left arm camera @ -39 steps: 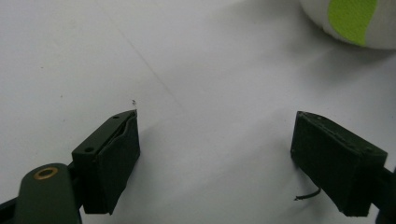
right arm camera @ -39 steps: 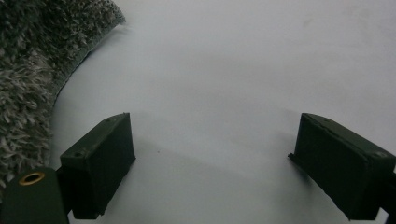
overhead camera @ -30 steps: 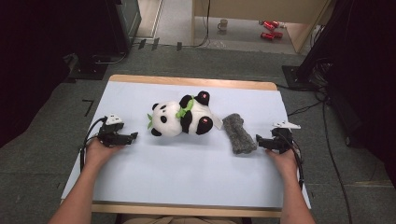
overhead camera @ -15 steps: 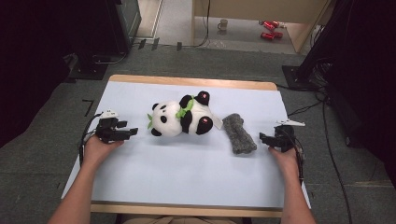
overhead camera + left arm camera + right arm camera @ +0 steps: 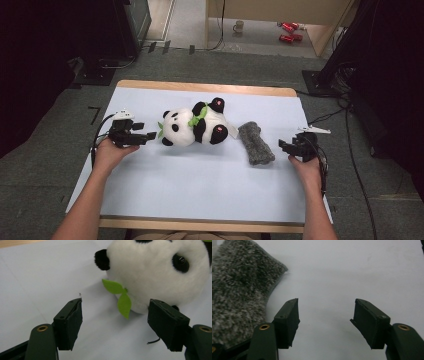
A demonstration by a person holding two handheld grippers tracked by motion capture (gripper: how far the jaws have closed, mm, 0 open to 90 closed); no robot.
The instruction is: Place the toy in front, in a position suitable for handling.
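A black-and-white plush panda [image 5: 197,125] with a green leaf [image 5: 120,293] at its mouth lies on its side in the middle of the white table [image 5: 200,185]. A grey fuzzy cloth [image 5: 256,144] lies just right of it. My left gripper [image 5: 146,136] hovers slightly above the table beside the panda's head [image 5: 155,270]. It is open, its jaws have just been opening, and nothing is between them [image 5: 115,312]. My right gripper [image 5: 283,146] is open just right of the grey cloth [image 5: 237,290]. Its jaws have just been closing on nothing [image 5: 327,312].
The table's wooden far edge [image 5: 200,87] runs behind the panda. Beyond it on the floor stand a mug [image 5: 239,25] and red objects [image 5: 290,31]. Dark equipment stands at the far left and right, with cables [image 5: 350,130] trailing on the floor.
My left hand has lifted a little and drifted toward the panda's head. The right hand has stayed in place and its jaws look slightly narrower.
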